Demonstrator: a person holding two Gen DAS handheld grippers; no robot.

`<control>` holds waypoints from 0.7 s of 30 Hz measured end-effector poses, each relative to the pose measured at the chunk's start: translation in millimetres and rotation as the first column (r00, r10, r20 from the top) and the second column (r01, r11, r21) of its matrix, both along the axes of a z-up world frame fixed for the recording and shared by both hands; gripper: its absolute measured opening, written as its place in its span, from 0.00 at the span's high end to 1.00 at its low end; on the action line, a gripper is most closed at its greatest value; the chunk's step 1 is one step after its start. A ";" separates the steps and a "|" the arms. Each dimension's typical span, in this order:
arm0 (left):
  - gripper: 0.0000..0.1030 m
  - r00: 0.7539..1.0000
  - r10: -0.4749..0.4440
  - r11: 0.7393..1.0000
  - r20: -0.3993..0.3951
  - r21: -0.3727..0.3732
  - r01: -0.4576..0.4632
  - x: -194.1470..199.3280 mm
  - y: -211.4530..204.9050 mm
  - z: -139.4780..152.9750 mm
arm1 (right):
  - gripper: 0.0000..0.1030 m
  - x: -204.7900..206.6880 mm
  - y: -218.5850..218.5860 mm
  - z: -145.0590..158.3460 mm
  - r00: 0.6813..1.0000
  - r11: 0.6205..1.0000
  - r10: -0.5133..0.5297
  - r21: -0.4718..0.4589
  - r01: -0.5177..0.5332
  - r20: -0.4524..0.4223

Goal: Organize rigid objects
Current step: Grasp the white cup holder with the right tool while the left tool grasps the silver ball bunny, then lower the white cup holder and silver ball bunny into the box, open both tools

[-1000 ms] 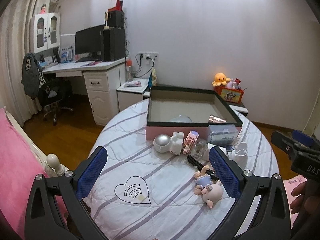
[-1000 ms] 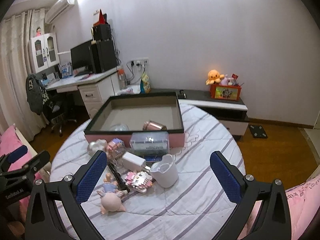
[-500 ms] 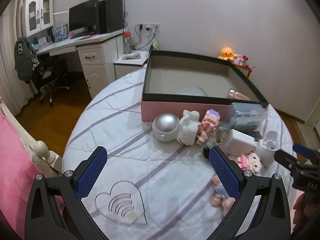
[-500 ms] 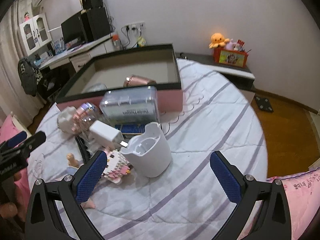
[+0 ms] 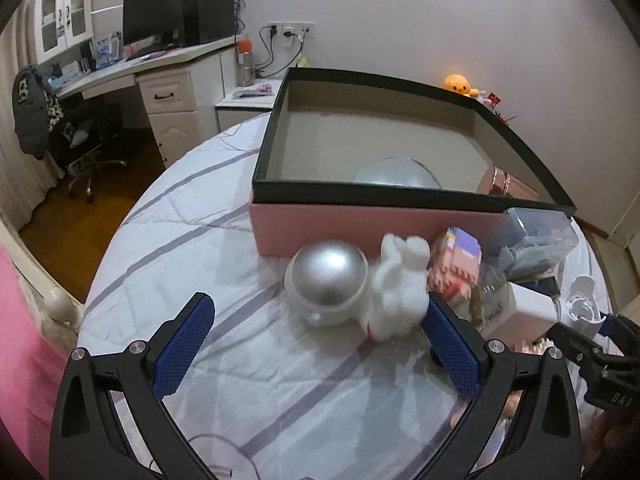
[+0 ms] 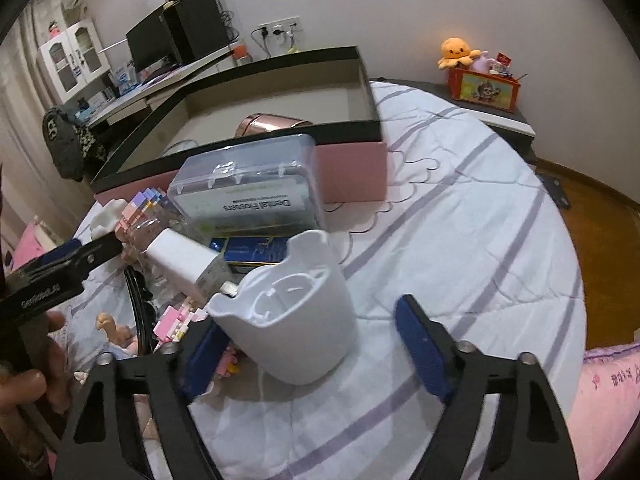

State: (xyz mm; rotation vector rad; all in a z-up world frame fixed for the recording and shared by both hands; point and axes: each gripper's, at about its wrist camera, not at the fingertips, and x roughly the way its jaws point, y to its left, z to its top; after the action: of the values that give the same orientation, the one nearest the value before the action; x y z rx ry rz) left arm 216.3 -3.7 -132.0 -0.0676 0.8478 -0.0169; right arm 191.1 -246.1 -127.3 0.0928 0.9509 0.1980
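Left gripper (image 5: 320, 344): its two blue pads are wide apart and hold nothing. It sits low in the middle of the left wrist view, above the striped cloth.
Right gripper (image 6: 316, 354): its blue pads are also apart. They sit on each side of the white cup but do not squeeze it. The left pad is partly hidden behind the cup.
White cup (image 6: 288, 312): stands upright on the cloth, low in the middle of the right wrist view. Its open top shows small walls inside.
Silver ball (image 5: 330, 276): a shiny dome on a white base, in the middle of the left wrist view, just in front of the box.
White toy figure (image 5: 398, 284): touches the right side of the silver ball. The left gripper's right pad is just beside it.
Block toy (image 5: 456, 260): pink and purple, to the right of the white toy figure.
Clear case (image 6: 248, 188): a see-through plastic box with a label that reads "Dental Flossers". It leans against the pink side of the box, above the cup.
White charger (image 6: 188, 262): lies to the left of the cup, its metal prongs near the cup's rim.
Box (image 5: 360, 218): big, pink outside with a dark rim, in the upper middle of the left wrist view. Inside it are a clear round thing and a rose-gold shiny thing.
Bed cloth (image 5: 208, 240): white with purple stripes, under everything.
Orange plush toy (image 6: 456, 52): sits far back, upper right of the right wrist view.
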 end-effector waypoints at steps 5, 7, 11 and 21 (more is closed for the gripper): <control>0.01 1.000 -0.018 0.999 0.016 -0.044 0.019 10.5 7.1 -1.7 | 0.44 2.1 4.1 2.0 1.000 0.999 0.028 0.032 -0.028 0.011; 0.20 0.999 -0.037 0.996 0.010 -0.077 0.038 11.6 8.7 -4.2 | 0.44 1.2 5.5 2.3 0.999 0.999 0.031 0.022 -0.031 0.012; 0.32 0.999 -0.051 0.996 -0.005 -0.076 0.050 10.3 8.1 -7.2 | 0.44 -2.9 3.2 4.5 1.000 0.999 0.022 0.037 -0.023 0.013; 0.32 0.999 -0.032 0.997 0.026 -0.063 0.033 -11.5 13.3 9.0 | 0.44 -12.6 1.7 25.7 0.998 1.000 0.013 0.021 -0.015 0.055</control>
State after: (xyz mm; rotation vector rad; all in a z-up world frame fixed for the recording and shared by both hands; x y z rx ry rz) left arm 204.8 9.6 -123.0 -0.1133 0.8231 -0.0753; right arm 178.5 -244.4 -101.6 0.1003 0.8955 0.2228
